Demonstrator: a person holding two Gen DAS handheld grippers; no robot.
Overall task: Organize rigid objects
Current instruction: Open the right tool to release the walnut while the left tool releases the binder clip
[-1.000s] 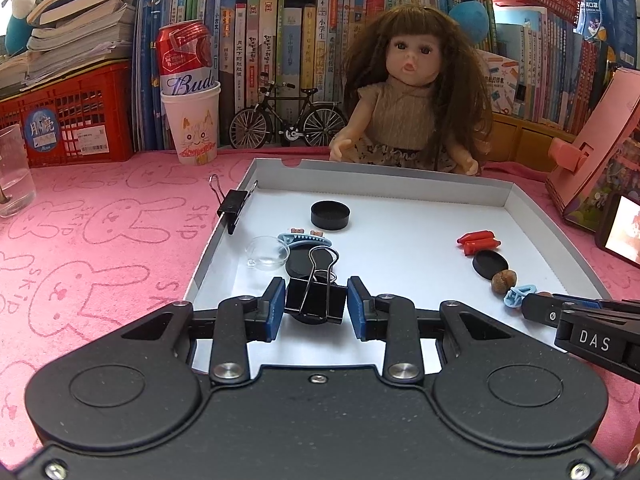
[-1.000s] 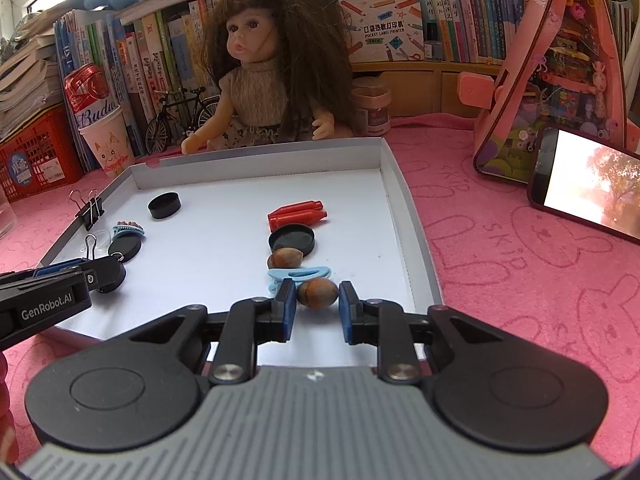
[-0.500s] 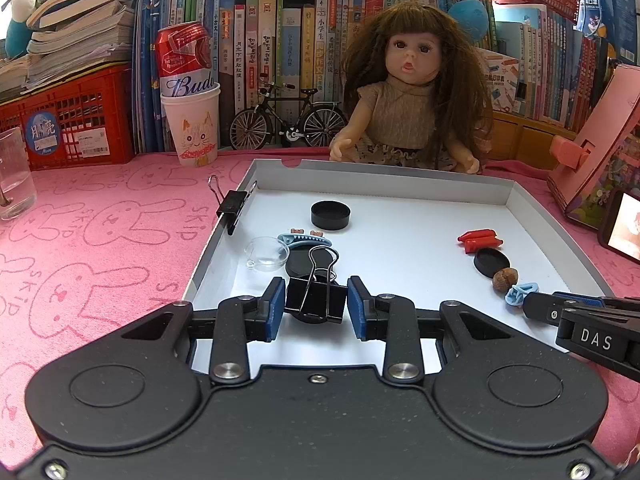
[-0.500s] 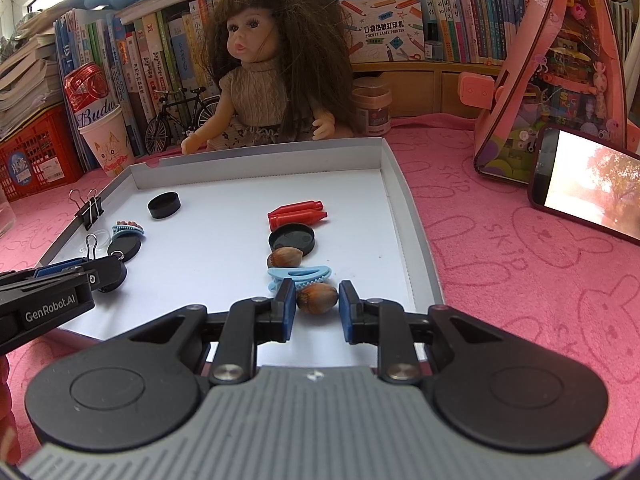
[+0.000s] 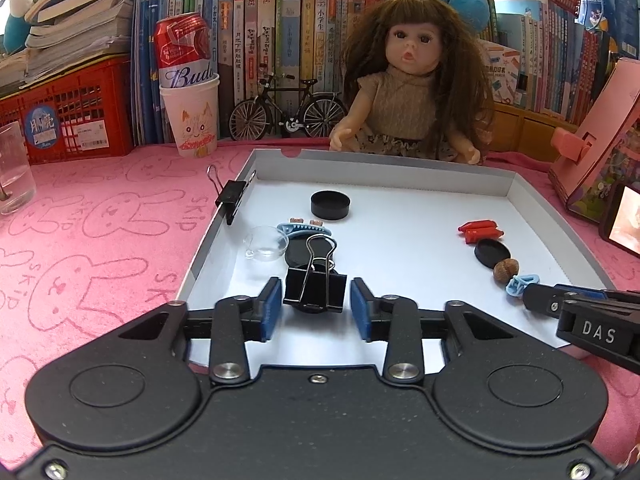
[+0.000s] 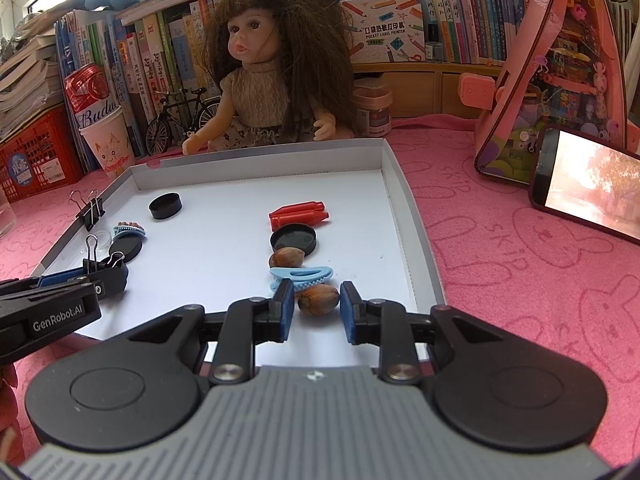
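Left wrist view. The left gripper (image 5: 313,309) stands spread, its jaws having just been opening; the black binder clip (image 5: 315,287) sits between the blue pads (image 5: 271,307), clear of both, resting on a black disc at the near edge of the white tray (image 5: 400,184). At 11 o'clock from the clip lie a clear round lid (image 5: 267,242) and a blue hair clip (image 5: 304,227); at 12 o'clock, farther in, a black cap (image 5: 330,204). A second binder clip (image 5: 231,199) grips the tray's left wall. The tray rests on the pink bench (image 5: 100,232).

Right wrist view. The right gripper (image 6: 316,307) is likewise spread, its jaws having just been opening; a hazelnut (image 6: 319,299) lies between the pads (image 6: 286,307) on the tray floor, touching neither. From the nut toward 12 o'clock runs a column: a light-blue hair clip (image 6: 301,274) just beside it, a second hazelnut (image 6: 286,258), a black lid (image 6: 294,240) and two red crayons (image 6: 299,215). The column lies near the tray's right wall. A doll (image 6: 276,76) sits behind the tray's far wall.
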